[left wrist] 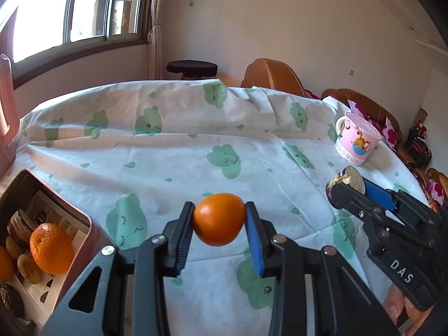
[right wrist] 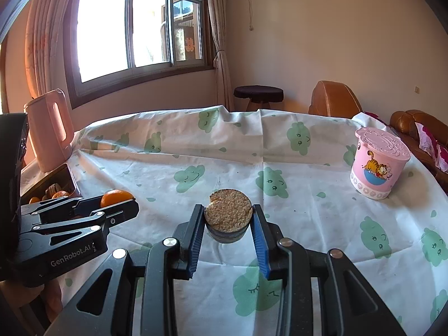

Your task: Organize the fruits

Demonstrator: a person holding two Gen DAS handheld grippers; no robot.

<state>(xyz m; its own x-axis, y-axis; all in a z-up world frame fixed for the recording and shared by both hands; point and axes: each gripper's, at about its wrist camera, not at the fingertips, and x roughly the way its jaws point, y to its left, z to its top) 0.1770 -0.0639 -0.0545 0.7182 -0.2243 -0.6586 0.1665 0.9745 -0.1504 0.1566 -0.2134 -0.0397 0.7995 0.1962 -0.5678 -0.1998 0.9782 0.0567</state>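
the left gripper (left wrist: 218, 219) has its fingers (left wrist: 183, 235) clamped on a small orange (left wrist: 219, 218) by its rounded sides, in mid air at lower centre of the frame; a smooth round fruit could roll out. the right gripper (right wrist: 227, 218) is clamped on a bitten round cake (right wrist: 227, 214). the tin (left wrist: 84, 221) at lower left already looks crowded, so the orange might bounce onto the desk (left wrist: 182, 151).

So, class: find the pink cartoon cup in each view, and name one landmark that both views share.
Left wrist view: the cup stands at the far right, beyond the right gripper.
Right wrist view: the cup stands at the right, on the cloth.
Shared landmark: the dark round stool behind the table.
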